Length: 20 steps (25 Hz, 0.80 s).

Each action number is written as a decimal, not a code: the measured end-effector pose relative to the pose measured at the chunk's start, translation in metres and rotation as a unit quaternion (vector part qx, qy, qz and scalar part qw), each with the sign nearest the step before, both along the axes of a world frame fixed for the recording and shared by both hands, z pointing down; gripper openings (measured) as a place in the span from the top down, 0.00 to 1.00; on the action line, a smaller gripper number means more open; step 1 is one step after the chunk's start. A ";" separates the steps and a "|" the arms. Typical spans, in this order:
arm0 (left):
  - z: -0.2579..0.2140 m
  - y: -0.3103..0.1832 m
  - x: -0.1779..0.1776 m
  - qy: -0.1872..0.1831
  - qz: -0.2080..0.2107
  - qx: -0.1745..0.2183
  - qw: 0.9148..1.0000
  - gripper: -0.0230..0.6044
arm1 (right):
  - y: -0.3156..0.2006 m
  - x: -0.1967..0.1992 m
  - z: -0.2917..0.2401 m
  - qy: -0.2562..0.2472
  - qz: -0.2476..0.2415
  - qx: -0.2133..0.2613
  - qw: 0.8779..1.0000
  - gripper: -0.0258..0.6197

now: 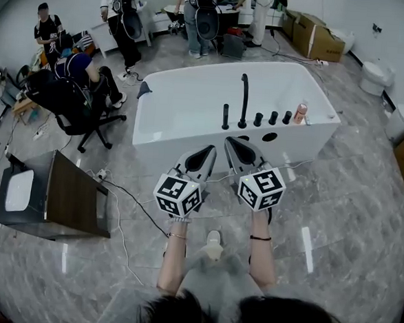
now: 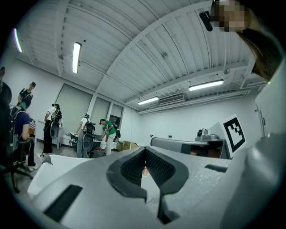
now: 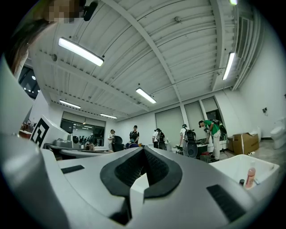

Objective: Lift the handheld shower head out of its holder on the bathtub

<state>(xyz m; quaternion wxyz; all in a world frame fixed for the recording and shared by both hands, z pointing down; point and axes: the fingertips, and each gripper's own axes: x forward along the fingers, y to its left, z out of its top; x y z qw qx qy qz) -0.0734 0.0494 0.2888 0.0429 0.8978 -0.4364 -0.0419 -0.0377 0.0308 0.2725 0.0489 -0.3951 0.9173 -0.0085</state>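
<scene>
currently left gripper (image 1: 212,150) and right gripper (image 1: 229,140) are both closed, empty, side by side. handheld shower head (image 1: 225,116) stands upright in its holder on the near rim of the bathtub (image 1: 159,137), just ahead of both.

The bathtub (image 1: 156,130) lies just ahead of the jaws, the shower head (image 1: 226,116) upright on its near rim, a bottle (image 1: 300,114) further right.
</scene>
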 end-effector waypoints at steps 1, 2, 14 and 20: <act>0.000 -0.007 0.000 0.000 0.001 0.000 1.000 0.96 | -0.006 -0.001 0.000 0.002 0.000 0.000 1.000 0.96; -0.001 -0.015 0.000 -0.001 0.003 0.001 1.000 0.96 | -0.013 -0.001 0.000 0.003 0.001 0.000 1.000 0.96; 0.002 -0.084 0.001 -0.002 0.022 -0.004 1.000 0.96 | -0.079 0.004 0.008 0.005 0.022 -0.012 1.000 0.96; 0.004 -0.110 -0.008 0.001 0.024 -0.005 1.000 0.96 | -0.103 -0.002 0.010 0.011 0.026 -0.012 1.000 0.96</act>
